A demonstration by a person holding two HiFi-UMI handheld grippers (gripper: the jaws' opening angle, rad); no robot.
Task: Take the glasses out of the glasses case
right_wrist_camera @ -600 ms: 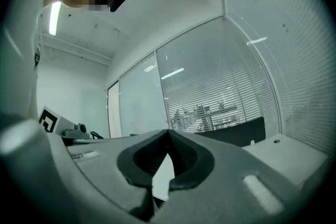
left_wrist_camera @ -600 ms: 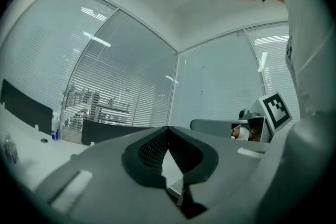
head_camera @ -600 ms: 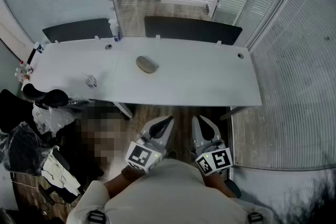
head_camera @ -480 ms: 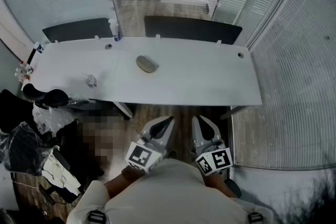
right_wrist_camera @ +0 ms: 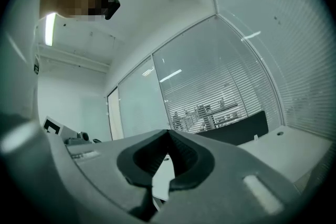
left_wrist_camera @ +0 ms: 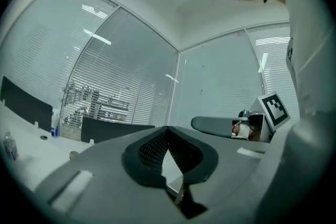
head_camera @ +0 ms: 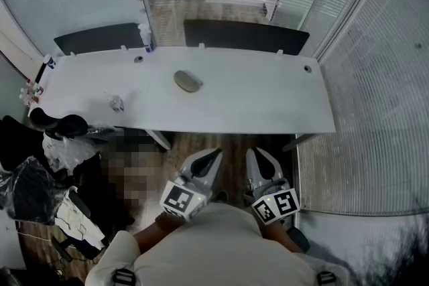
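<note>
A closed grey-brown glasses case (head_camera: 187,82) lies on the white table (head_camera: 255,104), left of its middle. Both grippers are held close to my body, well short of the table's near edge. My left gripper (head_camera: 213,155) is shut with nothing in it, and its own view shows its jaws (left_wrist_camera: 167,128) meeting at the tips. My right gripper (head_camera: 255,153) is shut and empty too, its jaws (right_wrist_camera: 168,132) pressed together. From the left gripper view, the right gripper's marker cube (left_wrist_camera: 274,108) shows at the right. No glasses are visible.
A small clear object (head_camera: 116,103) lies on the table's left part, and a bottle (head_camera: 145,37) stands at its far edge. Dark panels (head_camera: 244,36) back the table. Black chairs and bags (head_camera: 40,164) crowd the floor at left. Glass walls with blinds (head_camera: 375,97) close in the right side.
</note>
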